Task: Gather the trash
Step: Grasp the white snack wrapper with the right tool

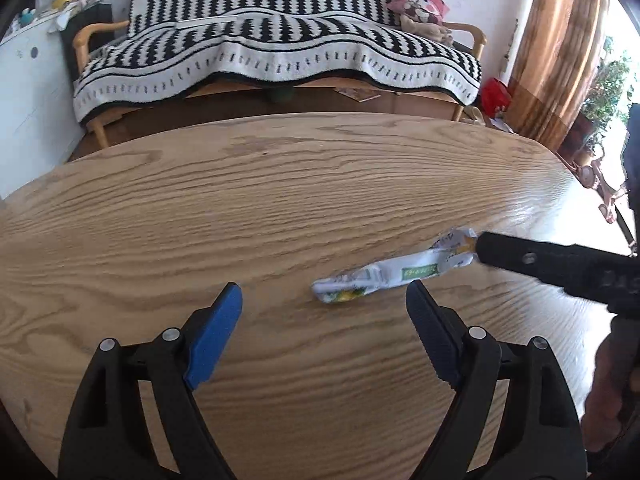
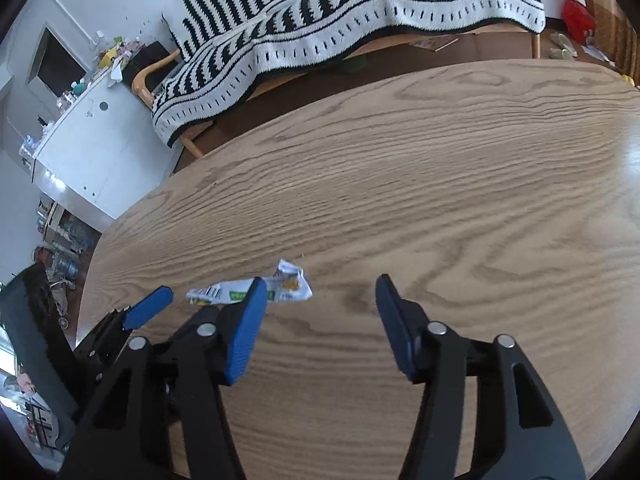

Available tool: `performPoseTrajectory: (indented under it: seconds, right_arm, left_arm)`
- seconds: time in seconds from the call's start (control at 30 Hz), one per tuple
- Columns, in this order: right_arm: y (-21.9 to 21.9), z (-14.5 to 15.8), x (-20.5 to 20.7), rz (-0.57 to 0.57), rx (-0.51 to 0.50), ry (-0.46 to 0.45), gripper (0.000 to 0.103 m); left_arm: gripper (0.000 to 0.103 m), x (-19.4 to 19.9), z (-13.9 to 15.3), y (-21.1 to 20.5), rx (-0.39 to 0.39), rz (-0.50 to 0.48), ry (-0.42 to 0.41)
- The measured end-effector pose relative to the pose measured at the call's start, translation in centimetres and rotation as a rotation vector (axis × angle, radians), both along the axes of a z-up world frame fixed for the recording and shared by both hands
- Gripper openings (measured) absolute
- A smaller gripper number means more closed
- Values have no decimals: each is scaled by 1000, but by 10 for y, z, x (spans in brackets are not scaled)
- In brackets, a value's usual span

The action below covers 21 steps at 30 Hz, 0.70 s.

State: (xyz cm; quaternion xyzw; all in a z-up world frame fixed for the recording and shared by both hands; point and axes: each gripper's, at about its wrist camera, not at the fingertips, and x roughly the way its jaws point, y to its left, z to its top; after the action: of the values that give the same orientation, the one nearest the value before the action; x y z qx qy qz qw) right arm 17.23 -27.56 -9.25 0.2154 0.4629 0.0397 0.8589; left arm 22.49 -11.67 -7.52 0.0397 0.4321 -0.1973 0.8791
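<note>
Left wrist view
Left gripper: low over the oval wooden table, blue-padded jaws wide apart, holding nothing.
Trash: a crumpled white, green and yellow wrapper lies flat just past the right finger.
Right gripper: reaches in from the right, tip touching the wrapper's far end.
Room: bare wood far and left.

Right wrist view
Right gripper: jaws wide apart; wrapper behind its left finger.
Far edge: striped blanket sofa beyond the table.

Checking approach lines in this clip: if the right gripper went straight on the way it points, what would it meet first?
Probably bare wooden table. The right gripper is open and the crumpled wrapper lies left of its centre line, partly behind its left finger, so it may just be clipped; depth is unclear.
</note>
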Motion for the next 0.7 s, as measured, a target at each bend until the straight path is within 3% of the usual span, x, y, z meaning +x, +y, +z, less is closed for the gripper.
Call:
performPoseTrajectory:
  seconds: [0.13,0.23,0.3,0.4,0.5,0.7]
  right_arm:
    - [3,-4,7,37,4,-5,33]
    - [5,-8,7,59,4,-5,15]
    - [5,-8,8,59,-1,-8,10]
    - [7,-6,4,71,-12,-21,6]
    - [9,1,-2,70,-29,-43,4]
    - [-7,23,-24,51,-46,-76,3]
  left_arm:
    - [77,2,-3,-9,34,-35,-15]
    - [56,0,-2,-11,36,-49,-25]
    - [28,-2,0,-14,27,-69,-25]
    - [7,-6,0,-17,9,-104,-2]
    - [0,-8,0,-20,13,-117,-3]
    - [0,-16,17,-27,-36,-106,-15]
